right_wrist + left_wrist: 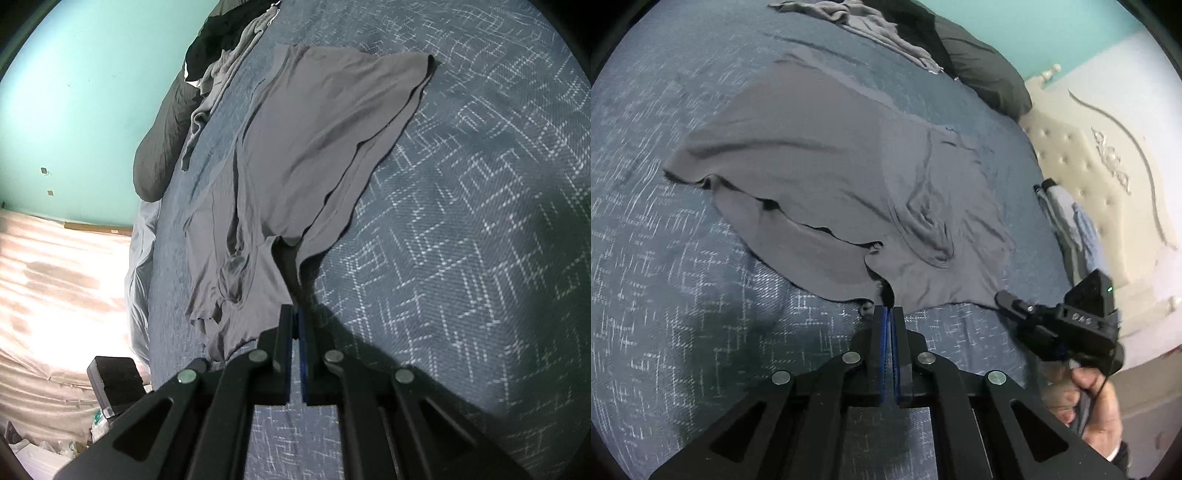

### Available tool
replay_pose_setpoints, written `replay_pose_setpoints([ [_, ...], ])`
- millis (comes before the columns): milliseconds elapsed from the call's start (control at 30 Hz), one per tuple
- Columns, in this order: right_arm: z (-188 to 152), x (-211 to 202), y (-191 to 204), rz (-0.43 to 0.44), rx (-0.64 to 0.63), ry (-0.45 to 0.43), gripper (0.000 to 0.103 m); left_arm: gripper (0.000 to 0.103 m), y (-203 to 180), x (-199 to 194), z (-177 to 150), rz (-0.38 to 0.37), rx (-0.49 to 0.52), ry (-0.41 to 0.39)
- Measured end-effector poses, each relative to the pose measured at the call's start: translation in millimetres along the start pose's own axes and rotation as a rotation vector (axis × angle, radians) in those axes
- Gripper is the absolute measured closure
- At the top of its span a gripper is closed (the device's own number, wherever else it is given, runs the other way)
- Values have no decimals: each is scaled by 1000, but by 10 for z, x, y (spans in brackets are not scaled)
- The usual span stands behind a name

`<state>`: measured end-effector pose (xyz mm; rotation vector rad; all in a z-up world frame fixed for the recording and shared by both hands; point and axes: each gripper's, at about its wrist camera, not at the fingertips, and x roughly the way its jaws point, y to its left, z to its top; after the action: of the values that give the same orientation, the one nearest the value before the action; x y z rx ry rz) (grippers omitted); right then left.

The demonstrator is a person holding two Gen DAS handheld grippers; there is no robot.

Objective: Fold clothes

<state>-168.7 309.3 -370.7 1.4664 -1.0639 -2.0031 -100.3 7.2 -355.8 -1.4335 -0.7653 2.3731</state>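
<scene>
Both grippers pinch the grey shirt's near edge: left gripper (888,308) and right gripper (295,310), jaws closed on cloth. One grey shirt (827,155) lies spread on the blue bedspread (665,277); a second crumpled garment (849,18) at twelve o'clock is cut off. Lettering on the right gripper's body is unreadable.

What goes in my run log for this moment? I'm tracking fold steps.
left gripper: shut on shirt edge | right gripper: shut on shirt edge | shirt: spread on bed

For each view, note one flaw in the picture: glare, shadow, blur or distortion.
Left wrist: fisheye bends the headboard; dark corners. Right wrist: floor blown out by glare at left; shadow on the bedspread beside the right gripper.
</scene>
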Motion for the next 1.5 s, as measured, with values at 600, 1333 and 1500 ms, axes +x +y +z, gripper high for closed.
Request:
replay_pose_setpoints([
  [600, 8, 6, 26, 14, -24, 15, 100, 103, -77, 115, 31, 9, 59, 8],
  [1333, 54, -63, -39, 36, 8, 0, 100, 102, -154, 51, 11, 37, 78, -5],
  [1500, 48, -63, -58, 36, 12, 3, 100, 100, -152, 163, 35, 46, 84, 9],
])
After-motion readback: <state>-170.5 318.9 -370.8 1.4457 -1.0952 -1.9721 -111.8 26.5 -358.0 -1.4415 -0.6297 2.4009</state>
